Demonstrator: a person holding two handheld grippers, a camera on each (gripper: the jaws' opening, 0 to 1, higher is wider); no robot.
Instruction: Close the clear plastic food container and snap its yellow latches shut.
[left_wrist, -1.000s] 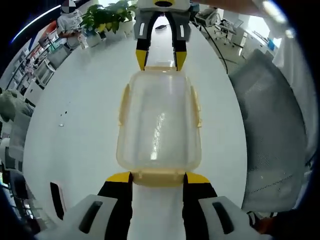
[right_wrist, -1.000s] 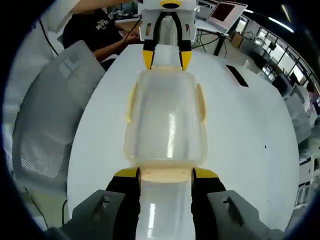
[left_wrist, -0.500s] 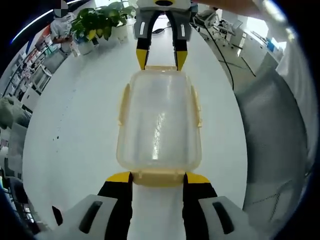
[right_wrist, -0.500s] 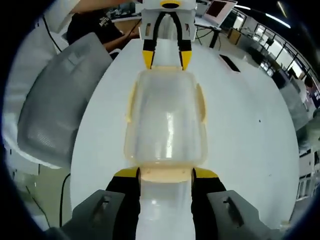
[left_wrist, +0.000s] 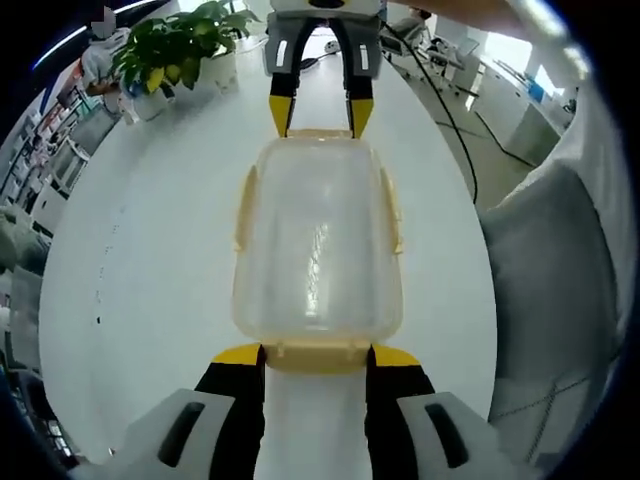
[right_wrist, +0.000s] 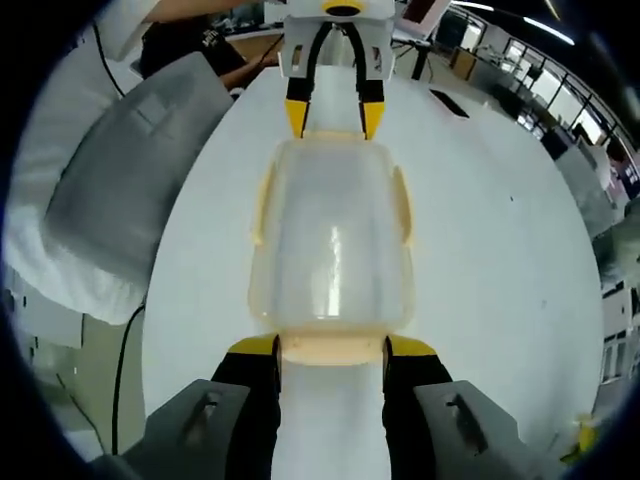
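Clear plastic, the food container (left_wrist: 318, 250) is held between the two grippers above the white table (left_wrist: 150, 260), its long axis running from one to the other. The left gripper (left_wrist: 315, 357) grasps the yellow latch (left_wrist: 318, 353) at one short end and the right gripper (right_wrist: 332, 350) the latch at the opposite end. Bare table surface lies open on both long sides of the container, with a potted plant (left_wrist: 180, 45) well apart near the far edge.

A white table (left_wrist: 150, 250) takes most of the left gripper view. At the upper left of this view a green potted plant (left_wrist: 180, 45) stands on the table's far edge. A grey mesh chair back (left_wrist: 545, 260) is at the right side. In the right gripper view the chair back (right_wrist: 130, 170) is at the left, beside the table (right_wrist: 500, 260). A person in a dark shirt (right_wrist: 195, 45) sits at the upper left.
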